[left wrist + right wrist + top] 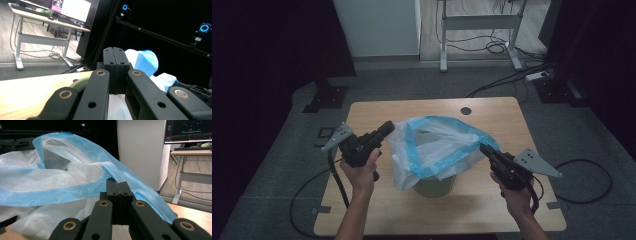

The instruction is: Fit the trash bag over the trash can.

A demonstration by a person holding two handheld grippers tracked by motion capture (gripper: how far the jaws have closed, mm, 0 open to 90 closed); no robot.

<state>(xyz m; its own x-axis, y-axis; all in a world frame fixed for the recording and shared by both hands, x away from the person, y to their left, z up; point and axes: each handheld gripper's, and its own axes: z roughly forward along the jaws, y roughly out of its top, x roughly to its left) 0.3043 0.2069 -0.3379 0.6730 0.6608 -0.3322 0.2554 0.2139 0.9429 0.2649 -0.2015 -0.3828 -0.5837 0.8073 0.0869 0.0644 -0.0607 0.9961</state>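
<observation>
A thin white plastic bag [437,147] with a blue rim is stretched wide above a small greenish bin [434,186] in the middle of the wooden table [492,112]. My left gripper [389,127] is shut at the bag's left edge, and white film hangs below its closed jaws [115,53]; the bag [146,62] bulges behind them and the bin's rim [78,83] peeks out at the left. My right gripper [483,148] is shut on the blue rim at the right side. In the right gripper view the blue band of the bag [62,182] runs straight into the closed tips [116,183].
A round cable hole [466,110] sits near the table's far edge. Beyond it stand a white desk frame [479,22], floor cables and a power strip [537,76]. A black stand base [326,97] lies off the far left corner. A lit monitor [72,8] glows on the far desk.
</observation>
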